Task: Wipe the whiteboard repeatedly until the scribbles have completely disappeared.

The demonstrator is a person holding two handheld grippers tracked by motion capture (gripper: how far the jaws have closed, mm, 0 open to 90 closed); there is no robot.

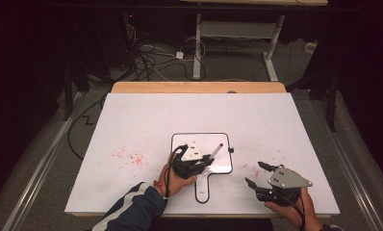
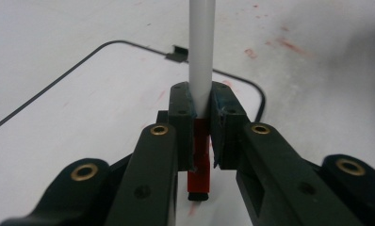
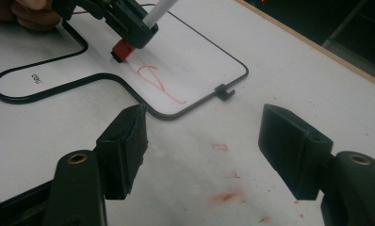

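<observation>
Gripping a white-barrelled marker with a red tip end [image 2: 200,70], the left tongs [image 2: 202,127] were closed on it, their pads pressed against the barrel from both sides. In the left gripper view the white barrel rose straight up out of the tongs, while the red end and its dark tip stuck out below them, toward the board surface. In the right gripper view the same marker [image 3: 158,10] slanted away from the left tongs [image 3: 129,28], with its red end just beneath them and right over a small white writing board with a thin black rim and a rounded handle tab [image 3: 195,56]. A looping red line [image 3: 158,80] lay on that board, starting close under the left tongs and running out toward the board's corner clip. In the high view the left tongs [image 1: 192,161] hung over the board [image 1: 180,139], with the marker [image 1: 216,150] angled up and away from them.

The right tongs [image 3: 204,141] stood open with nothing between them, well apart from the left tongs and just off the board's rim. Beneath and ahead of them the white desk [image 3: 270,66] carried faint red smudges [image 3: 225,197]. In the high view the right tongs [image 1: 254,174] rested off to the side of the board, held in the person's right hand [image 1: 295,209].
</observation>
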